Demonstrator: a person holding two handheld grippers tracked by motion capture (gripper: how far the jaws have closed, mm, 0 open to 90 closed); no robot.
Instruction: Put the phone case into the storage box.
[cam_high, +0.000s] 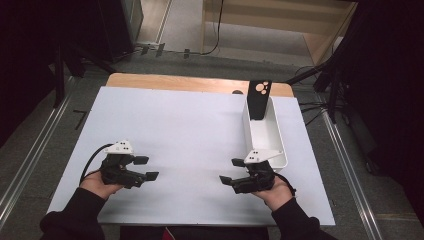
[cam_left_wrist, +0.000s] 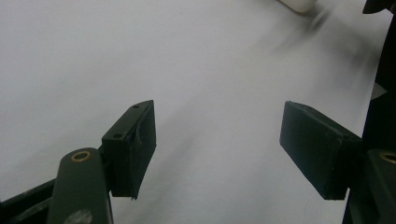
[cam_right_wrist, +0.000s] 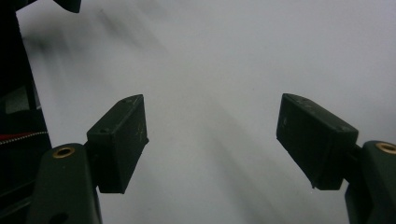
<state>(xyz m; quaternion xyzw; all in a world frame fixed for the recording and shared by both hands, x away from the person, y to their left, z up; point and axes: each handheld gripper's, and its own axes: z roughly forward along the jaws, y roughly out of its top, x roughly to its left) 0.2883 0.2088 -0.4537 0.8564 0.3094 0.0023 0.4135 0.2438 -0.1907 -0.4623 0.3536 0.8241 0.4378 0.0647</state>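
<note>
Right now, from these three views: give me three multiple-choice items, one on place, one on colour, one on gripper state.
1. Where does the black phone case stand?
A. flat on the white table sheet
B. upright at the far end of the long white plastic bin
C. between the left gripper's jaws

2. What colour are the case's camera cut-outs?
A. pale orange
B. blue
C. green

3. How do both grippers' jaws stand?
A. shut on the bin
B. shut empty
C. open, nothing between

Key: 1 B, the case leans in the bin's far end. 2 A, pale circles show near its top. 3 C, the left gripper and right gripper show bare white sheet between jaws.
</note>
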